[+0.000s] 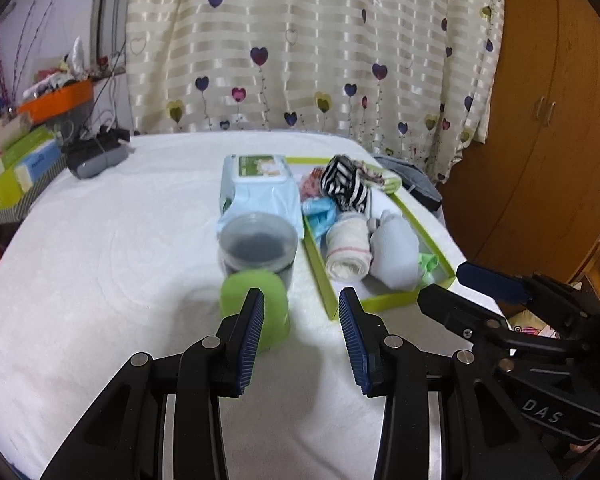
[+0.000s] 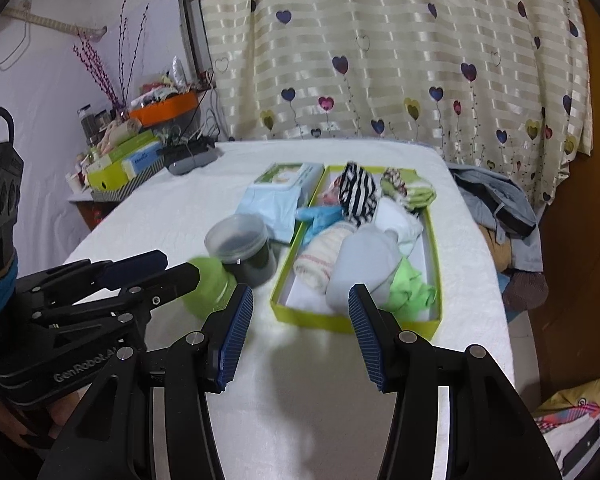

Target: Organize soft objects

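A lime-green tray [image 1: 380, 302] [image 2: 312, 318] on the white bed holds rolled soft items: a black-and-white striped sock [image 1: 346, 182] [image 2: 358, 194], a cream towel roll [image 1: 348, 250] [image 2: 320, 256], a pale grey sock [image 1: 394, 254] [image 2: 360, 268] and a green cloth [image 1: 430, 268] [image 2: 410, 290]. My left gripper [image 1: 301, 294] [image 2: 180, 266] is open and empty, just left of the tray's near corner, beside a green cup-like object [image 1: 276, 304] [image 2: 208, 284]. My right gripper [image 2: 300, 290] [image 1: 444, 284] hovers open and empty before the tray's near end.
A clear jar with dark contents [image 1: 258, 242] [image 2: 240, 246] and a wipes pack [image 1: 260, 188] [image 2: 278, 196] lie left of the tray. A grey pouch [image 1: 96, 158] sits at the bed's far left corner. Clothes [image 2: 500, 200] are piled off the bed's right edge; a cluttered shelf [image 2: 120, 164] stands left.
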Demonstrator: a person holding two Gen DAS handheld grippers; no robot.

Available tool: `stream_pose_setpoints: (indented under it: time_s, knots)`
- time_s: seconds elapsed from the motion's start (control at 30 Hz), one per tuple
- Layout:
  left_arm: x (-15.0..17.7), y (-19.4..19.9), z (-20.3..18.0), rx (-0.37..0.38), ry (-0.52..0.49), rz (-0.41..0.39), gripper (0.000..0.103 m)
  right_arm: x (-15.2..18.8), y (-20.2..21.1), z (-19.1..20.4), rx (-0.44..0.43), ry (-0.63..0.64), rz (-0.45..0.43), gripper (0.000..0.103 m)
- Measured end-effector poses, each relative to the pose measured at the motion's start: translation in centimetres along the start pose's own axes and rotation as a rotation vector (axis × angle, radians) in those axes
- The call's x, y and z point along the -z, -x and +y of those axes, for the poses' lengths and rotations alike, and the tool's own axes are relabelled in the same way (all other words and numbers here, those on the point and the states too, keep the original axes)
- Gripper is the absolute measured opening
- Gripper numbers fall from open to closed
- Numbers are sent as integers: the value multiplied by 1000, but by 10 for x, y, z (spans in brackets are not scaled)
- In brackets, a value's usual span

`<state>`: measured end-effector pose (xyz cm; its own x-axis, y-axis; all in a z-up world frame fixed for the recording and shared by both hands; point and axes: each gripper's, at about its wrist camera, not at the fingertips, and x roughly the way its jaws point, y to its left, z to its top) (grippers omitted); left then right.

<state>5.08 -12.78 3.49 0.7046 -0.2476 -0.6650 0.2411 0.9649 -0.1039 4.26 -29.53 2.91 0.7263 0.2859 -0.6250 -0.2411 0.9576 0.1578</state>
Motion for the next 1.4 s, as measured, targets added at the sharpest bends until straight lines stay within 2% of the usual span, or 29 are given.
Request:
stream_pose_setpoints:
  time_s: [0.53,0.9,1.4]
  knots:
    - [23,-14,2,-24,9,46,38,22,-21,-7,27,-5,57,51]
    - [23,-20,-2,-38,-2,54,38,32,-45,-18,41,-17,112,51]
    - [24,-33,-4,-45,-1,81,38,34,-55,-27,43,-34,126,51]
